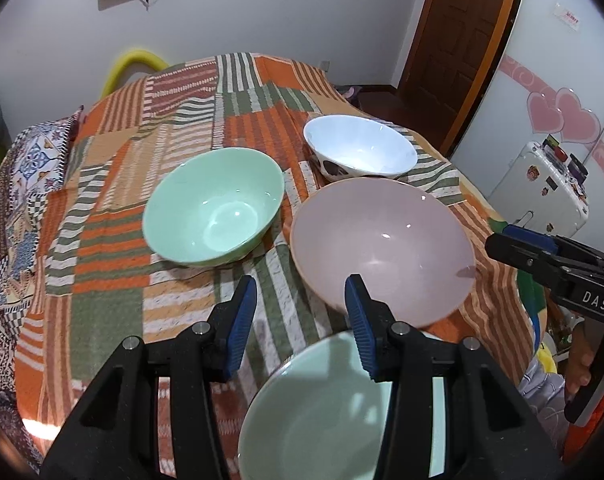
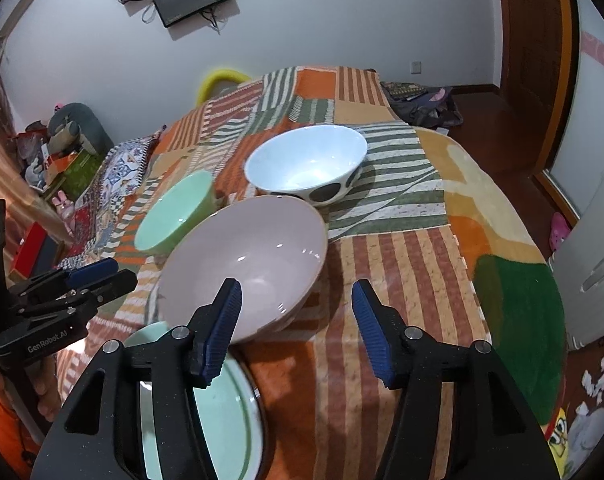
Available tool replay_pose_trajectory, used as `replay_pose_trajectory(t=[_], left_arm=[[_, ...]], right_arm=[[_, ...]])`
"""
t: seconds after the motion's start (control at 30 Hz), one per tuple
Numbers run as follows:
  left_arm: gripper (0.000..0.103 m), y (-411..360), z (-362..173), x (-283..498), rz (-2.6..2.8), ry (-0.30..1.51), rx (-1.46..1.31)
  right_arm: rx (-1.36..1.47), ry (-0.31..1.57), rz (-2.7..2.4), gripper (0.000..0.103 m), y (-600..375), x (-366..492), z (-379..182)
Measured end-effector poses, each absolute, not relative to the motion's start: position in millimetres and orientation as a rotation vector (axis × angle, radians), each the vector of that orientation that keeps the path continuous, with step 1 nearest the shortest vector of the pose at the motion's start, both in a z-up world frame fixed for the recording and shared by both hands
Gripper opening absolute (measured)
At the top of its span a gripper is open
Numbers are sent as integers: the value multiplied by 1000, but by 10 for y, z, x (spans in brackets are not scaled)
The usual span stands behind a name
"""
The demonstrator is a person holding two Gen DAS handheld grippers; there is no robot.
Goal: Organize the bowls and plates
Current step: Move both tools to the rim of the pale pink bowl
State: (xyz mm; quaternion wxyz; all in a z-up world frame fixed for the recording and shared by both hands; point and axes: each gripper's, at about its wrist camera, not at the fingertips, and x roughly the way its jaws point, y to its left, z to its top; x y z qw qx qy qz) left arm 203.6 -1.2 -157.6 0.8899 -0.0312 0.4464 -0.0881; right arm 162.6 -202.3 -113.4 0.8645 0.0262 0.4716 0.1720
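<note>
Four dishes lie on the striped cloth. A pale green bowl (image 1: 213, 208) (image 2: 173, 216) sits at the left, and a wide pink bowl (image 1: 382, 248) (image 2: 245, 260) beside it. Behind them is a white bowl with dark spots (image 1: 360, 148) (image 2: 306, 164). A pale green plate (image 1: 314, 408) (image 2: 225, 412) lies nearest, under both grippers. My left gripper (image 1: 300, 292) is open above the plate's far edge, its right finger in front of the pink bowl's near rim. My right gripper (image 2: 296, 292) is open over bare cloth, its left finger in front of the pink bowl. Neither holds anything.
The patterned cloth (image 1: 101, 280) covers a rounded table whose edge falls away at the right (image 2: 522, 280). A white case (image 1: 542, 188) stands on the floor to the right, near a wooden door (image 1: 462, 32). Clutter and toys (image 2: 61, 152) lie at the far left.
</note>
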Motion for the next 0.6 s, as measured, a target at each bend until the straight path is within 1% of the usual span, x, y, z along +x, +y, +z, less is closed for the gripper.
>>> replay_pose_trajectory(t=[0.47, 0.53, 0.6], left_arm=[[45, -61, -1911, 2486, -202, 996, -71], [44, -61, -1941, 2519, -204, 998, -79], [39, -70, -1963, 2551, -209, 1000, -79]], right_arm=[[92, 1054, 369, 54, -2105, 1944, -1360], [90, 1061, 374, 52, -2100, 1972, -1387], [89, 1072, 384, 45, -2087, 1987, -1411]])
